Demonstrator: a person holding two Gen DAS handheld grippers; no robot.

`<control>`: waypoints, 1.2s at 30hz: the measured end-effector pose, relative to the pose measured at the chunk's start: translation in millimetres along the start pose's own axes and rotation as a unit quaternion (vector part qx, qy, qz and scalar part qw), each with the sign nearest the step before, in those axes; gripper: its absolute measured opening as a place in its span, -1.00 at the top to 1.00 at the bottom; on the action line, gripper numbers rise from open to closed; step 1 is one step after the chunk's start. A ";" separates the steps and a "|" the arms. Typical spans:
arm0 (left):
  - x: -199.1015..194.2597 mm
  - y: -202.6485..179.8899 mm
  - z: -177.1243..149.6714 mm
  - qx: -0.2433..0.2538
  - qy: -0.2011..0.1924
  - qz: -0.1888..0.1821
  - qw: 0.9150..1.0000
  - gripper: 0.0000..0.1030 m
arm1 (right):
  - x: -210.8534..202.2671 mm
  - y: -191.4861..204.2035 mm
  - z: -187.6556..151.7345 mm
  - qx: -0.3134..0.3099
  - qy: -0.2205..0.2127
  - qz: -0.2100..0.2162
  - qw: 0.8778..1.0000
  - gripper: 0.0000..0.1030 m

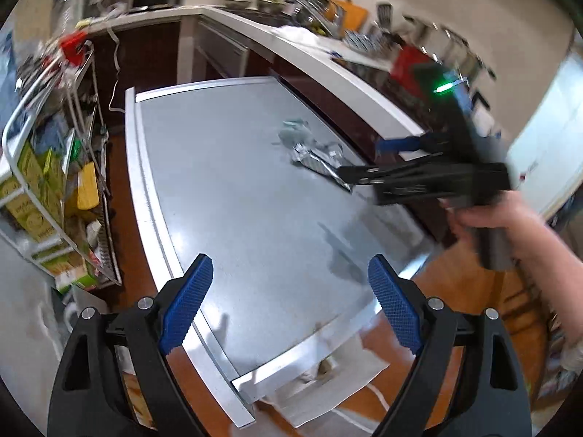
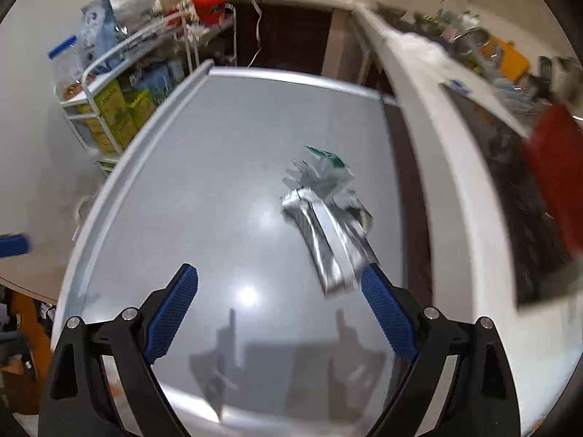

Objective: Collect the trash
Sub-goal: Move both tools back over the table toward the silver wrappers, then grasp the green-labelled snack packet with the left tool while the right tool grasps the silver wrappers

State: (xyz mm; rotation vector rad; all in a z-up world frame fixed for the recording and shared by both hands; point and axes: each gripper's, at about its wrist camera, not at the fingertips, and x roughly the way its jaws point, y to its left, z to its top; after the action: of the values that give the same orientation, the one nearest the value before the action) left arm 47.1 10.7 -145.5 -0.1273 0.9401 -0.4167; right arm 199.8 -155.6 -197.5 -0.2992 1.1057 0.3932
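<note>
Crumpled silver foil wrappers lie on the grey metal table, with a clear wrapper with green print just beyond them. My right gripper hovers over the table, jaws wide apart and empty. The foil's near end shows beside the tip of its right finger. In the left wrist view the same foil wrappers and clear wrapper lie at the table's far right, and the right gripper, held by a hand, reaches over them. My left gripper is open and empty above the table's near end.
A wire shelf cart packed with green boxes stands left of the table. A white counter cluttered with kitchenware runs along the far right side. Wooden floor shows past the table's near corner. A blue pad of the left gripper appears at the left edge.
</note>
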 end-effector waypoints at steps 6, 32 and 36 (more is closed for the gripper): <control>0.1 18.7 -3.5 -0.010 0.000 0.010 1.000 -0.71 | 51.8 -7.9 22.6 -0.027 0.060 -0.033 0.997 -0.74; 31.3 56.7 40.4 0.006 0.007 0.007 1.000 -0.71 | 62.0 -12.7 -3.9 0.066 0.078 0.066 0.993 -0.26; 42.6 51.7 66.2 0.021 -0.003 -0.002 1.000 -0.71 | 52.9 -24.6 -2.2 0.111 0.048 0.058 0.991 -0.68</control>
State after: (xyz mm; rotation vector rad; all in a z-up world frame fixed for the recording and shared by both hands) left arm 137.4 36.0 -153.4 -0.0917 0.9246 -0.4397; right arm 229.8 -170.2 -245.4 -0.0571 1.2542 0.3578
